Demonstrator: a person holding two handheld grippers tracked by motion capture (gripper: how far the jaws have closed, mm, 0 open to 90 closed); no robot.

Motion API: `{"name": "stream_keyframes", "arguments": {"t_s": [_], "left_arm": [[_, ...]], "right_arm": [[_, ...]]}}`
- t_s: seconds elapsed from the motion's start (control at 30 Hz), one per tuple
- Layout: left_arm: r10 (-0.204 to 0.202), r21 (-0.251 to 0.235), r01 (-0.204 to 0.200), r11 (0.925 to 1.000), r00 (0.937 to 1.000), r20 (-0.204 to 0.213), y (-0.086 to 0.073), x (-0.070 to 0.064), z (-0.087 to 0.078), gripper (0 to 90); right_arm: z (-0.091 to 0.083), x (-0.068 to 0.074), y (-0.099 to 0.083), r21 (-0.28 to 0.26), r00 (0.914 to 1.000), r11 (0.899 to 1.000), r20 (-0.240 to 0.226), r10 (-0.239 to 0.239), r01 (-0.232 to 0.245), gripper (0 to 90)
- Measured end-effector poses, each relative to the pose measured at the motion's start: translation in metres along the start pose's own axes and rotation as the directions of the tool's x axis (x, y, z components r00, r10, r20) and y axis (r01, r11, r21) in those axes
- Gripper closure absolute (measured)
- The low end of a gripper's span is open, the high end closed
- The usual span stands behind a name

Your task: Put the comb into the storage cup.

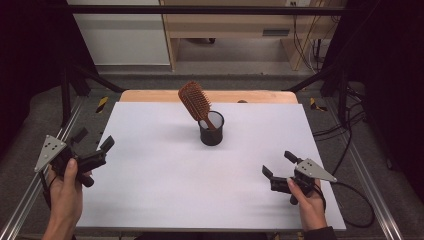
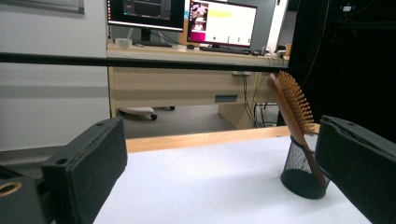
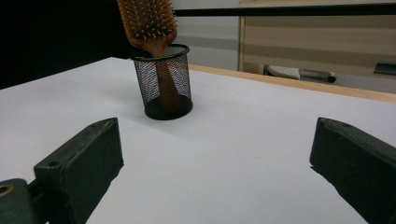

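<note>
The left hand-held gripper [image 1: 95,142] hangs released, its jaws spread wide with nothing between them, well to the near left of the mesh cup [image 1: 211,129] and close to the desk's left edge. The right hand-held gripper [image 1: 280,164] is likewise released and empty, jaws apart, resting low near the desk's front right, well short of the cup. Seen along each gripper's own jaws, the cup stands out ahead with bare white desk [image 1: 150,190] in between: in the left gripper view it sits partly behind the right-hand jaw, in the right gripper view up and left of centre. The wooden hairbrush [image 1: 194,101] stands handle-down inside the cup, its bristled head rising above the rim and leaning toward the cup's far left, the handle visible through the black mesh down to the cup's floor. The cup itself is upright, near the middle of the desk and toward its far edge. Judging from how things lie, the work looks done or all but done: the brush is seated in the cup, nothing is gripped, and both hands have room to rest. If anything is left, it is only a small matter of leaving the brush steady.
</note>
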State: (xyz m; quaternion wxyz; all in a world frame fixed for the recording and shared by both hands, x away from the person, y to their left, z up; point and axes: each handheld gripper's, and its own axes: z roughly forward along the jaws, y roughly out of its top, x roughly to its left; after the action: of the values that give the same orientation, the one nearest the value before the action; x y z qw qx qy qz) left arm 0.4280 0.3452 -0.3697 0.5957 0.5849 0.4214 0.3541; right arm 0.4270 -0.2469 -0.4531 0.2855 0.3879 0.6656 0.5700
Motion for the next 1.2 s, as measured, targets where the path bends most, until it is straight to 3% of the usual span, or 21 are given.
{"name": "stream_keyframes", "arguments": {"t_s": [0.33,0.53,1.2], "left_arm": [[-0.025,0.040,0.025,0.9989,0.9996,0.009,-0.037,-0.003,-0.006,3.0],[-0.007,0.068,0.006,0.9977,0.9997,0.022,-0.051,-0.008,-0.006,3.1],[0.045,0.090,-0.051,0.9946,0.9967,0.068,-0.066,-0.026,-0.010,3.5]], "right_arm": [[-0.003,0.000,-0.001,0.000,0.9997,1.000,0.008,-0.025,0.025,2.6],[-0.005,-0.001,-0.002,0.005,0.9990,0.999,0.006,-0.044,0.044,2.6],[-0.007,-0.005,-0.006,0.017,0.9972,0.997,0.005,-0.074,0.074,2.6]]}}
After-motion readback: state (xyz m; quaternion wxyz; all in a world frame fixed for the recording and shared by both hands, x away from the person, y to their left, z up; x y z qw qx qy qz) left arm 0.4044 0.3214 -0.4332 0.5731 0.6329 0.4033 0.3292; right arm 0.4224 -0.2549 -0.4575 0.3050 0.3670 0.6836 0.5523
